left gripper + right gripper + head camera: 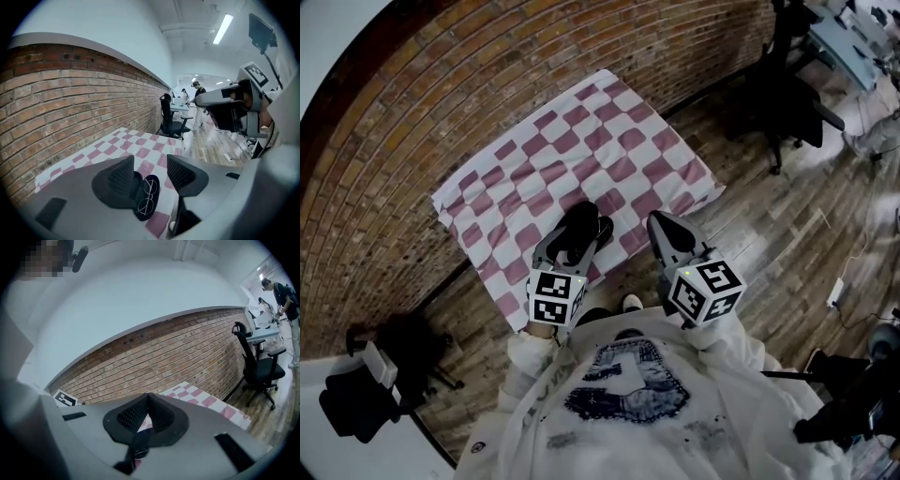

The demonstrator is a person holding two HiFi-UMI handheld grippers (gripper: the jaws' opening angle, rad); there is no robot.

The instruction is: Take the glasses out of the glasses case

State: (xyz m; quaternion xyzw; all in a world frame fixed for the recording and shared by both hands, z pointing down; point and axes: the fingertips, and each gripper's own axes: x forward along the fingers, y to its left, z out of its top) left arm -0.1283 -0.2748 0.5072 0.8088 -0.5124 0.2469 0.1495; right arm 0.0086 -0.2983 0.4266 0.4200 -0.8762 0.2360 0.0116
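Note:
A black glasses case (584, 223) lies open on the pink-and-white checked cloth (581, 141), near its front edge. In the left gripper view wire-framed glasses (149, 187) lie inside the case (143, 216). My left gripper (574, 246) hangs right over the case, pointing down at it, jaws open wide (152, 176) on either side with nothing gripped. My right gripper (659, 223) hovers to the right of the case over the cloth's edge, its jaws shut (149, 398) and empty.
The cloth is spread on a wooden floor (769, 225) against a brick wall (441, 103). A black office chair (778, 103) stands at the far right, with desks and a person (197, 101) beyond. Black gear (366, 394) sits at the lower left.

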